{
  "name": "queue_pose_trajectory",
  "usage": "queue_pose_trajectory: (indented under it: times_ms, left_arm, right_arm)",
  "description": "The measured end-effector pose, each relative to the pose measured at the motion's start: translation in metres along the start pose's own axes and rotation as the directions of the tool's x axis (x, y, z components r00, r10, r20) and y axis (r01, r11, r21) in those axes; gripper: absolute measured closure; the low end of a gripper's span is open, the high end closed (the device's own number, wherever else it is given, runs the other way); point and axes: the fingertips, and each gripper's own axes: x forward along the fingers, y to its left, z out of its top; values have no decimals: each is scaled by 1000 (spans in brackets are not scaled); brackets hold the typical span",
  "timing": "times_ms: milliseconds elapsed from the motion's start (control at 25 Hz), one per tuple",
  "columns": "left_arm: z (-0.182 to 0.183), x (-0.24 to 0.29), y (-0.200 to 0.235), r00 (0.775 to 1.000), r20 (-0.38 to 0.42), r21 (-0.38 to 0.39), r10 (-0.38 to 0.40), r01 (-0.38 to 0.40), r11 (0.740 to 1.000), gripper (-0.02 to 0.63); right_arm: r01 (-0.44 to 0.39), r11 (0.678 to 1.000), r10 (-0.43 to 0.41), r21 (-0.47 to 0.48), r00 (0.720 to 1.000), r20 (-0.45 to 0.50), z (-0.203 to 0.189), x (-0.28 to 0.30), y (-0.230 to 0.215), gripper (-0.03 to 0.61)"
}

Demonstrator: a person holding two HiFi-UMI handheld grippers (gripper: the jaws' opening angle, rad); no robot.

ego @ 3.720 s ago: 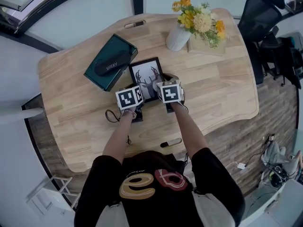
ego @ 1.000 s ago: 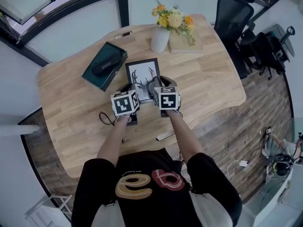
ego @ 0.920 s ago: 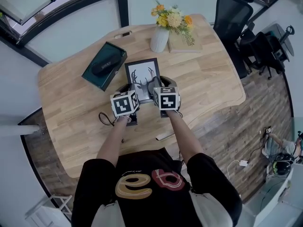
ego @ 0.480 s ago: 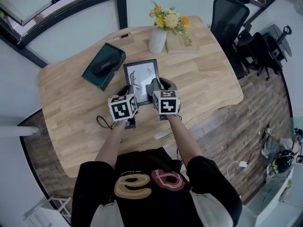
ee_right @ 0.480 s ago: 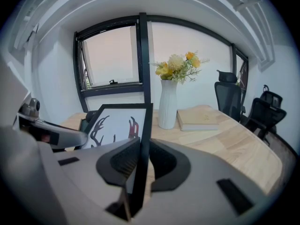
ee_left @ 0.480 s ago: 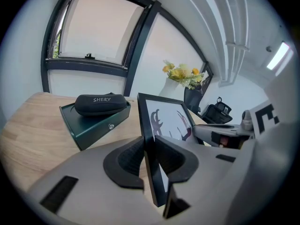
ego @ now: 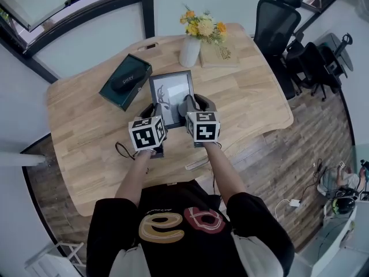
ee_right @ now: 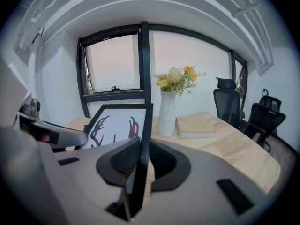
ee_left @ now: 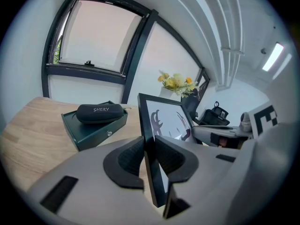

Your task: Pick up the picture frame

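The picture frame is black-edged with a deer-antler print and hangs tilted above the wooden table. My left gripper is shut on its left edge, the dark pads pressing both faces of the frame. My right gripper is shut on the right edge, where the frame runs up between the pads. In the left gripper view my left gripper clamps the thin black rim. In the right gripper view my right gripper does the same.
A dark green box with a black glasses case on it lies left of the frame. A white vase of flowers and a book stand at the table's far side. Office chairs are at the right. A small pale object lies near the front edge.
Both grippers have lifted the frame off the table and toward me; its near edge has risen, so it stands steeper than a second ago.
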Motion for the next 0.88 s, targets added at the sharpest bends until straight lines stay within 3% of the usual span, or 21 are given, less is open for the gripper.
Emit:
queue_pose_trajectory:
  times_ms: [880]
  left_arm:
    - [23, -48, -26, 990, 136, 77, -38, 28, 997, 529]
  right_arm:
    - [-15, 1000, 15, -2, 991, 135, 27, -55, 4, 508]
